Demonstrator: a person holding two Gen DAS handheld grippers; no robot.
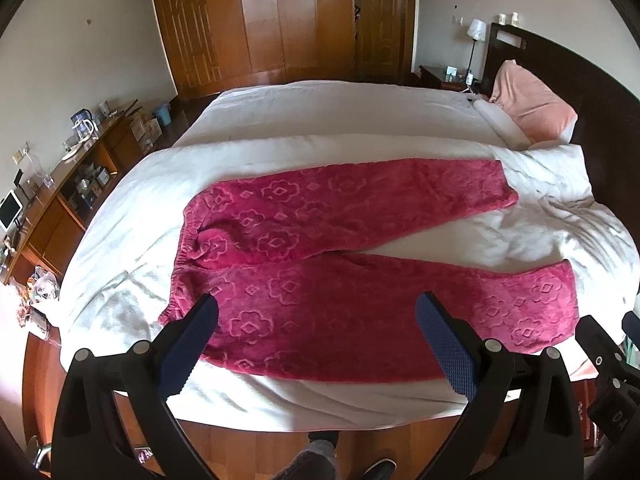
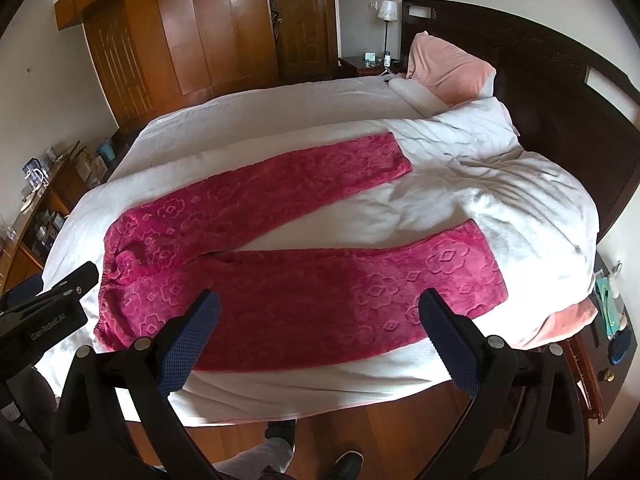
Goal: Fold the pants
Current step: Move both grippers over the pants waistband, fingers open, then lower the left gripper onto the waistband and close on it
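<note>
Magenta fleece pants lie unfolded on the white bed cover, legs splayed in a V, waistband to the left. Left gripper and right gripper both hover above the near leg, fingers spread wide, gripping nothing. Judged stage: folding not begun; next, pinch the near leg's waistband and cuff to lay it over the far leg.

- The pants lie flat on the bed, waistband to the left, both legs spread out to the right.
- A pillow leans on the headboard at the far right.
- A wardrobe stands behind the bed.
- A shelf unit stands left of the bed.
</note>
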